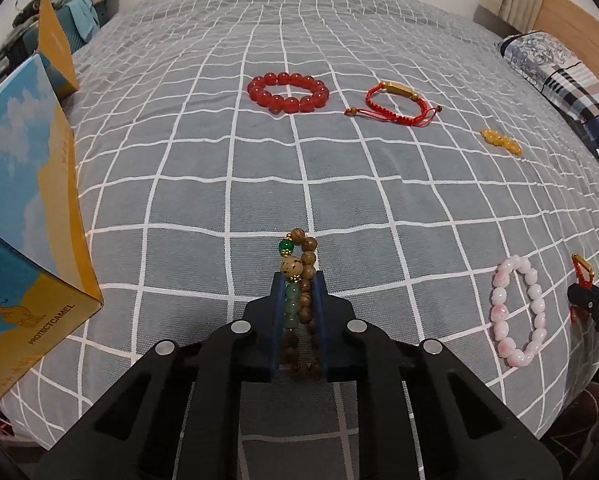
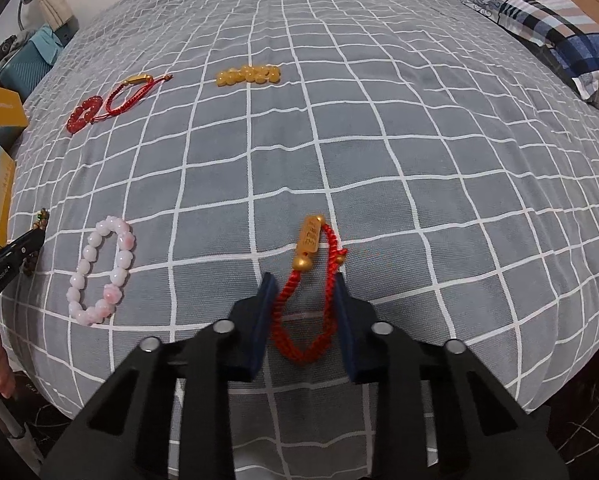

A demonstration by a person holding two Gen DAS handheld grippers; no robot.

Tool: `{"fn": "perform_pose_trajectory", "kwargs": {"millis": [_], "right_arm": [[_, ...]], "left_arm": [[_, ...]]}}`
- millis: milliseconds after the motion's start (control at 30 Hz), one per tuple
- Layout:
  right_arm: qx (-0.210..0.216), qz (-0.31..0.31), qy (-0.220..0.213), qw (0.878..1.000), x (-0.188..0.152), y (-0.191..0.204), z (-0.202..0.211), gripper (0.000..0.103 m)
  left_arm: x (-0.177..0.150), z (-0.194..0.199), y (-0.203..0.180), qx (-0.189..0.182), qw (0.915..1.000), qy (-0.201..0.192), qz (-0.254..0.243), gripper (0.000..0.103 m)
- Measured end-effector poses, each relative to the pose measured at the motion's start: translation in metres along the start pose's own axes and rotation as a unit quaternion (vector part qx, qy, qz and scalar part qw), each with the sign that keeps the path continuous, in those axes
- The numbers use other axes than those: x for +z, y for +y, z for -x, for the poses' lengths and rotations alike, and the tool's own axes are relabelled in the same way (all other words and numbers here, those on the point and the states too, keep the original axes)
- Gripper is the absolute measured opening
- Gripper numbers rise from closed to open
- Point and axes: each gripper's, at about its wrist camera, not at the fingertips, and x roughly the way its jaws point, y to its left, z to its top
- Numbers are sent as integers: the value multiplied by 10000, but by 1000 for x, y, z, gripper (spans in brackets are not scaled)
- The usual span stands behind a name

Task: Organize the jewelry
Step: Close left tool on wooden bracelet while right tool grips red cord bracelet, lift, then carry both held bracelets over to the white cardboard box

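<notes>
six bracelets lie loose on the grey checked bed (image 1: 379, 208), none yet put away, so organizing looks barely begun. the left tool (image 1: 298, 292) is pinching a wooden bead bracelet (image 1: 299, 280) between its pads. the right tool (image 2: 305, 296) has narrowed around a red cord bracelet (image 2: 311, 292); its pads appear to touch the cord. ahead lie red beads (image 1: 288, 90).

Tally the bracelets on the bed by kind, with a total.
Beaded bracelets: 4 (red beads, yellow beads, pink-white beads, wooden and green beads in the left gripper)
Red cord bracelets with gold charm: 2 (far one; near one in the right gripper)
Total: 6
</notes>
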Motion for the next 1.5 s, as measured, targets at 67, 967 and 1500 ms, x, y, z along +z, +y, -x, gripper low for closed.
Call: {"fn": "perform_pose_trajectory", "kwargs": {"millis": [67,967,1500], "right_arm": [[24,-15,-42,10000,0,0,2,14],[64,-148,-442,9989,2,-1,21,9],[13,-159,-714,9973,13,6,39,9]], "left_arm": [[-1,2,-1,-7,10000,-29,-8,9],[3,27,-6,-249,9992,-317,45,7],[12,52,-7,-236,9985,-478,77,7]]}}
